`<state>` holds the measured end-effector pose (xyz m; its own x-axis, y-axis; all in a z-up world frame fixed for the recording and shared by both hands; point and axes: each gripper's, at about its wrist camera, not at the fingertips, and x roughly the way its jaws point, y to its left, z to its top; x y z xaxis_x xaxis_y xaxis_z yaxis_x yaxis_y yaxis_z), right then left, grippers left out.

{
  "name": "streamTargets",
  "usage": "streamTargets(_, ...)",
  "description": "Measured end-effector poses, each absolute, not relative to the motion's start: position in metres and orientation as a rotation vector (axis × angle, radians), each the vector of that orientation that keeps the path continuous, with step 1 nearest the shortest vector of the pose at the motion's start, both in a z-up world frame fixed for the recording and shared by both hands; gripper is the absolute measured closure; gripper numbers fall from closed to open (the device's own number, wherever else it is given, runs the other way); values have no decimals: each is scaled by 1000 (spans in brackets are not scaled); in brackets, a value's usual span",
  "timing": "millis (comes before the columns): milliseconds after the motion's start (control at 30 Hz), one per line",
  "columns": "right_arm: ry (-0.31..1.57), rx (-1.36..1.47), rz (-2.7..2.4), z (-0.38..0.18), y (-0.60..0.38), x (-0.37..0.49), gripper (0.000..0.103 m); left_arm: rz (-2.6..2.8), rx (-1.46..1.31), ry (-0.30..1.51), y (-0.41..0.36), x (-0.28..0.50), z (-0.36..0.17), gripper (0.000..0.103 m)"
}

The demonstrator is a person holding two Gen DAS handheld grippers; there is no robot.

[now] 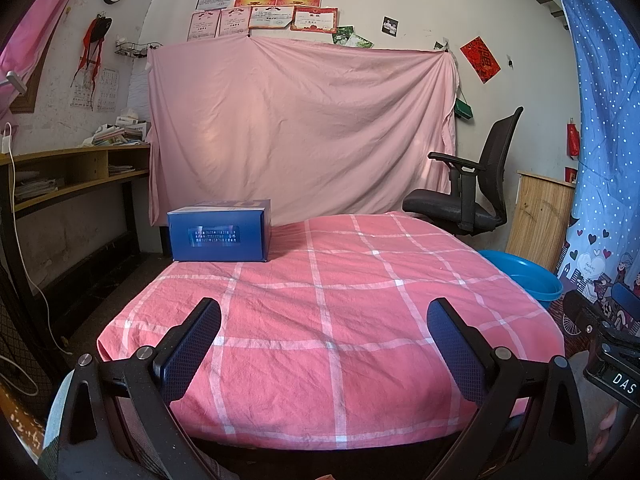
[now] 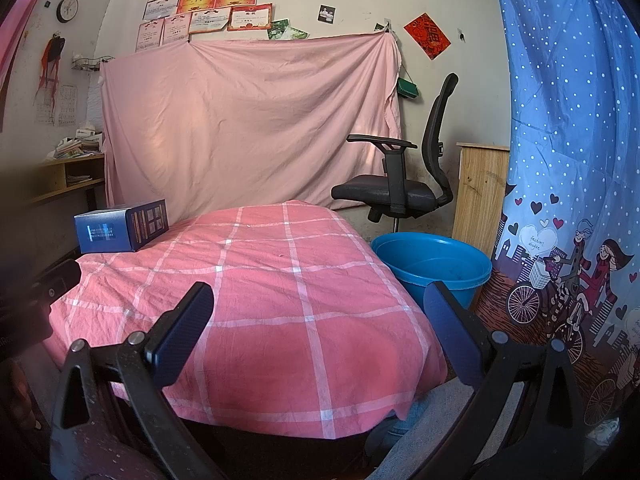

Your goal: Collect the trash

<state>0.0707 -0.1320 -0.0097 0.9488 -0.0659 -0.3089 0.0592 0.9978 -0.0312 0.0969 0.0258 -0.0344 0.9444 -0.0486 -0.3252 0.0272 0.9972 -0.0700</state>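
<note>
Both the left hand-held gripper (image 1: pixel 324 344) and right hand-held gripper (image 2: pixel 318 330) hung wide, empty. The blue box (image 1: pixel 220 230) sat far left on the surface (image 1: pixel 360 300); reaching it probably came next, bound for the blue basin (image 2: pixel 432 268).

Both wrist cameras are looking forward from the near edge of a table covered in a pink checked cloth (image 1: pixel 320 300), facing the far wall. The right view is sitting further right, taking in more of the blue tub (image 2: pixel 434 266). Both are sharing the blue box (image 1: pixel 220 230).
</note>
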Motion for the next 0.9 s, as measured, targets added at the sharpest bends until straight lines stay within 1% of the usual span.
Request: streamTargets(900, 315, -16, -63, -11, -128, 72, 0, -25, -32, 317, 22, 95, -34, 2)
